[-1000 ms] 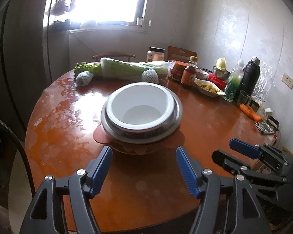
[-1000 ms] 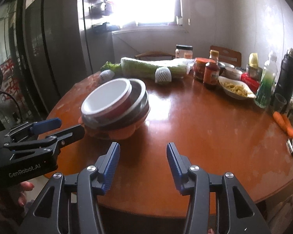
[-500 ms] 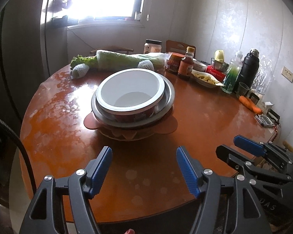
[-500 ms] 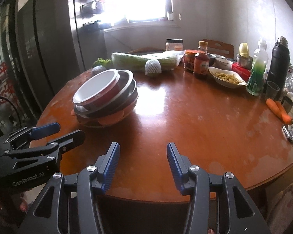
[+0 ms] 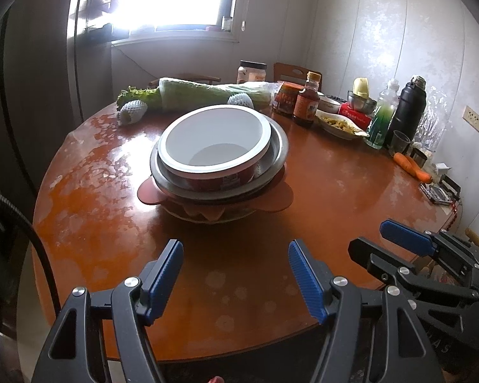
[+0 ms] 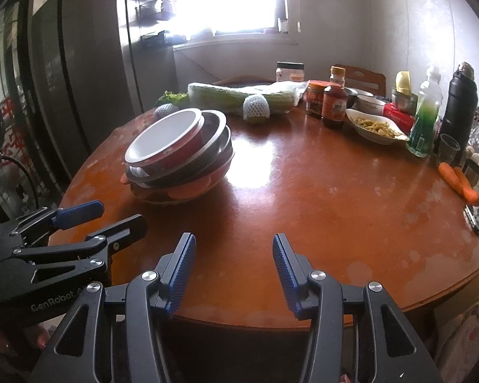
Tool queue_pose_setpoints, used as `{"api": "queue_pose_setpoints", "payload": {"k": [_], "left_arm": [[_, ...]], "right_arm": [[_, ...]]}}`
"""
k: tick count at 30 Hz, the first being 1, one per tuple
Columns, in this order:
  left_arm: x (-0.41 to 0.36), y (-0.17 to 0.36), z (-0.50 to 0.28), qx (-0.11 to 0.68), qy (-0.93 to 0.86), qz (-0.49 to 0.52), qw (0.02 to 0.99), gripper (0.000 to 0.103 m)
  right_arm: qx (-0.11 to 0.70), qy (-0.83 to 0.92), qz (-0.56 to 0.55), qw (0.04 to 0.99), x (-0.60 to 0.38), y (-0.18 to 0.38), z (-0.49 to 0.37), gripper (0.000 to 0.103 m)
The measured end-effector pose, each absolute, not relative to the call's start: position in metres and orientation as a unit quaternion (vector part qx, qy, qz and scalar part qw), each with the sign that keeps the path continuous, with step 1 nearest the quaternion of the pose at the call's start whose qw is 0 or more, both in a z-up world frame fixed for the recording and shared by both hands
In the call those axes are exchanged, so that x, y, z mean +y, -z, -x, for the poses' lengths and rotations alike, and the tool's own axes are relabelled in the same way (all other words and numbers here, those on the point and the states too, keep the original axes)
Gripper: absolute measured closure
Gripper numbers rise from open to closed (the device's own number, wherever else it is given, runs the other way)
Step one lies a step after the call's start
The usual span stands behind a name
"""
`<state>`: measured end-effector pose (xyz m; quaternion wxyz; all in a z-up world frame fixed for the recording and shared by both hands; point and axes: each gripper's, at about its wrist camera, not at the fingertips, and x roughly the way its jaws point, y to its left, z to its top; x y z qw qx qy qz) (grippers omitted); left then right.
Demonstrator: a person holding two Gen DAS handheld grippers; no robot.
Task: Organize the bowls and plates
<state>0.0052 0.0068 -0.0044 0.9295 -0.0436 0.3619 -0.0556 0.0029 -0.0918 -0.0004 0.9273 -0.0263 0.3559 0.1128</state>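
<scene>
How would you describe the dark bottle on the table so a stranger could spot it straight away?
Start at the round wooden table and look to its far right edge, by the wall. There a tall black flask stands upright beside a clear bottle of green liquid. It is the only all-black, opaque bottle there.

Only legible txt – "GenRobot" on left hand-held gripper (image 6: 79, 220) body; bottle labels unreadable.

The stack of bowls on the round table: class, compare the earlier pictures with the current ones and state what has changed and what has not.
Nothing was grasped or released. In both wrist views the stack of bowls now sits farther from the grippers than a second ago, so the cameras have backed away slightly. The stack is unchanged, with the white-lined bowl on top. The left gripper and right gripper are open and empty as before.
</scene>
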Motion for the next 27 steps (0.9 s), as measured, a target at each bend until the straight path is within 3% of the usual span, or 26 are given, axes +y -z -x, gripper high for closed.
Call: {"api": "queue_pose_setpoints", "payload": {"k": [27], "left_arm": [[0.0106, 0.0017, -0.0041, 0.357, 0.041, 0.036, 0.932, 0.035]], "right_arm": [[0.354, -0.117, 0.03, 0.927, -0.0893, 0.0002, -0.0013, 0.051]]}}
